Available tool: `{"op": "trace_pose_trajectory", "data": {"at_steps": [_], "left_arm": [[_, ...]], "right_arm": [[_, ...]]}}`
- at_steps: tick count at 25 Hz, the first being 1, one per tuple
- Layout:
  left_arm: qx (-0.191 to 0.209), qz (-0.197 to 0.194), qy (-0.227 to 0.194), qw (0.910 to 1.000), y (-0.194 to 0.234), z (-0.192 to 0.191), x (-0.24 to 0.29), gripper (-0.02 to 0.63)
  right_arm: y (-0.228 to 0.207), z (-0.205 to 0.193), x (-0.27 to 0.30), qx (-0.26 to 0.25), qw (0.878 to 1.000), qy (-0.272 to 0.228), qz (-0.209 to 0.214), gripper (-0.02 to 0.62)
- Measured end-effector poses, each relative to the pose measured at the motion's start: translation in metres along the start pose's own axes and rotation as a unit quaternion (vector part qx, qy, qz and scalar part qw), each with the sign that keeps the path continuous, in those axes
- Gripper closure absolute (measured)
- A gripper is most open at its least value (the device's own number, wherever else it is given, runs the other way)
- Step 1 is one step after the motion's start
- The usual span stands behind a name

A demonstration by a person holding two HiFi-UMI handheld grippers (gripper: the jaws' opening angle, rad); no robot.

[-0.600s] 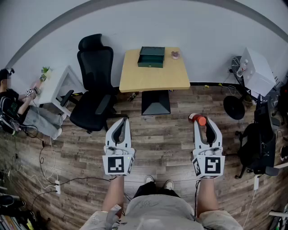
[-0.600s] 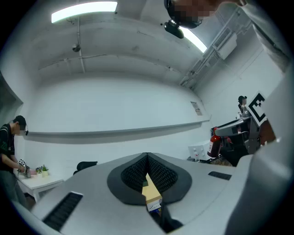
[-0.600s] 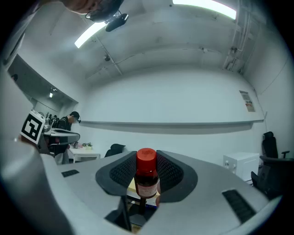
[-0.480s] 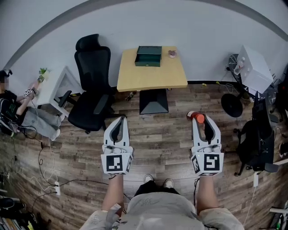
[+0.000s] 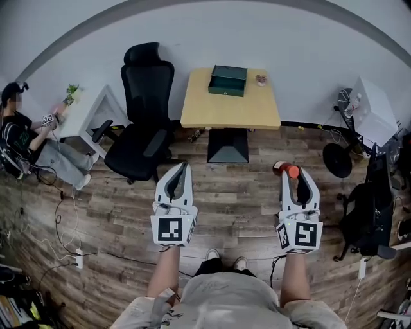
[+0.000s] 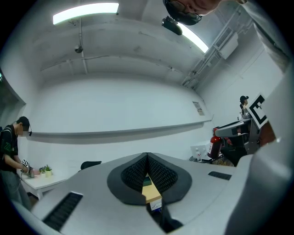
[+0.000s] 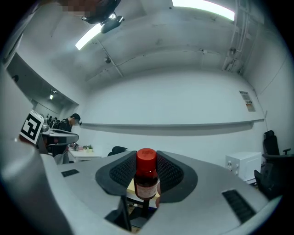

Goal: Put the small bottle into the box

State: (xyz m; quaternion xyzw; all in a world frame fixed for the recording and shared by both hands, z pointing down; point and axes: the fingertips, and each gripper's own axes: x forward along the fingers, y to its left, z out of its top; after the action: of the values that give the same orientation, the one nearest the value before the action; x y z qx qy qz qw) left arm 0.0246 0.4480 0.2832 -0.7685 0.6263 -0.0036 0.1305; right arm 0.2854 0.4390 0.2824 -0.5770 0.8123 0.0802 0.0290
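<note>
head view: two grippers reach forward over the wooden floor in the lower half of the frame. the left gripper [image 5: 182,169] has its jaws drawn together with nothing between them. the right gripper [image 5: 293,173] is clamped on one small bottle [image 5: 286,170], whose red cap pokes out at the jaw tips. one dark green box [image 5: 228,80] sits at the far edge of the one yellow table [image 5: 231,110], top centre and well apart from the bottle, with one small object [image 5: 261,80] just beside it on the right. one black office chair [image 5: 144,122] stands left of the table. one person [image 5: 16,138] sits at the far left edge.

left gripper view: the jaws meet at their tips, nothing gripped. a sliver of the yellow table [image 6: 150,189] shows through the slot below. the bottle [image 6: 214,145] shows at the right, in the other gripper. two ceiling light strips, one [image 6: 85,11] upper left and one upper right.

right gripper view: one brown bottle [image 7: 147,178] with a red cap [image 7: 146,157] stands upright in the centre. both ribbed pads [image 7: 120,172] press on its sides. one person [image 7: 72,120] shows at the left.
</note>
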Motion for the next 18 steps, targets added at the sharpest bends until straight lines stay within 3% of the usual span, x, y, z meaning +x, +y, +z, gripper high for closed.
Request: {"op": "trace_pose_trajectory", "data": {"at_steps": [9, 18], "left_arm": [[-0.009, 0.008, 0.001, 0.9999, 0.028, -0.013, -0.007, 0.600], [-0.016, 0.019, -0.004, 0.9997, 0.085, -0.030, -0.010, 0.600]], "right_arm": [[0.031, -0.010, 0.015, -0.001, 1.000, 0.017, 0.010, 0.453], [0.084, -0.016, 0.050, -0.016, 0.999, 0.020, 0.026, 0.453]]}}
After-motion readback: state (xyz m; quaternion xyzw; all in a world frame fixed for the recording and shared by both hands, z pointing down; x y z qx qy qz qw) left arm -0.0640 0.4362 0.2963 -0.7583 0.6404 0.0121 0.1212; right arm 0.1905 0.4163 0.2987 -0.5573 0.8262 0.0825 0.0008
